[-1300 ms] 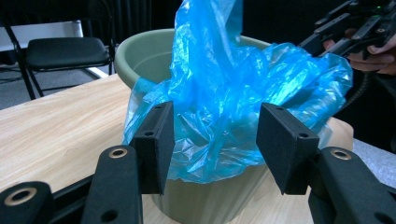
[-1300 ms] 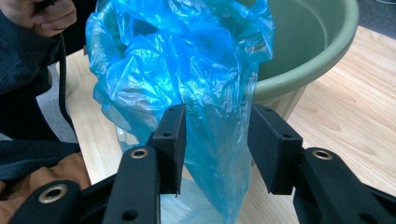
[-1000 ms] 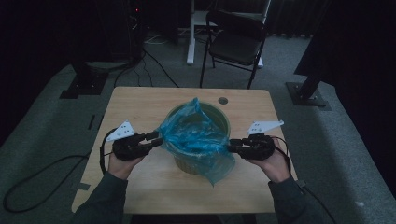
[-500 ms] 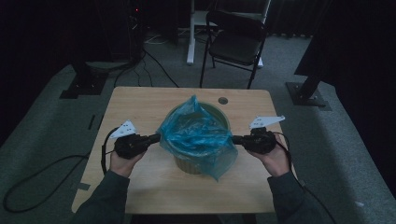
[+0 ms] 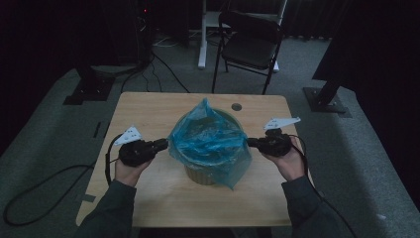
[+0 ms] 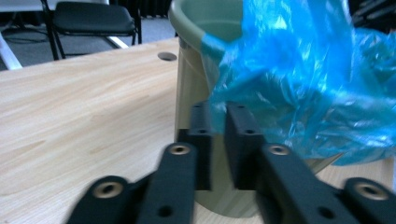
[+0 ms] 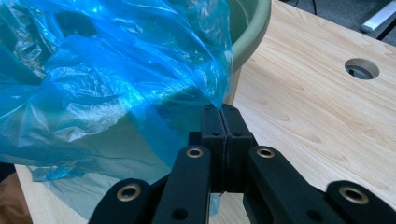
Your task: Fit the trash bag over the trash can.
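Blue bag (image 5: 210, 144) draped in and over green bin (image 6: 196, 79) at table (image 5: 148, 111) centre, between grippers. Right gripper (image 7: 223, 116) clamped on bag edge, pulling outward. Left gripper (image 6: 218, 114) — narrow gap, bag edge at fingertips, grip unclear. Both equally near.

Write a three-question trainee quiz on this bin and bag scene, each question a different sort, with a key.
1. True or false: the blue bag lies flat on the table, away from the green bin.
2. Which claw is pinched fully closed on the bag's edge? A) left claw B) right claw
3. Fill in: behind the table stands a black ____.

Key
1. False; it is draped over the bin.
2. B; its jaws meet on the plastic, while the left claw's jaws show a narrow gap.
3. chair
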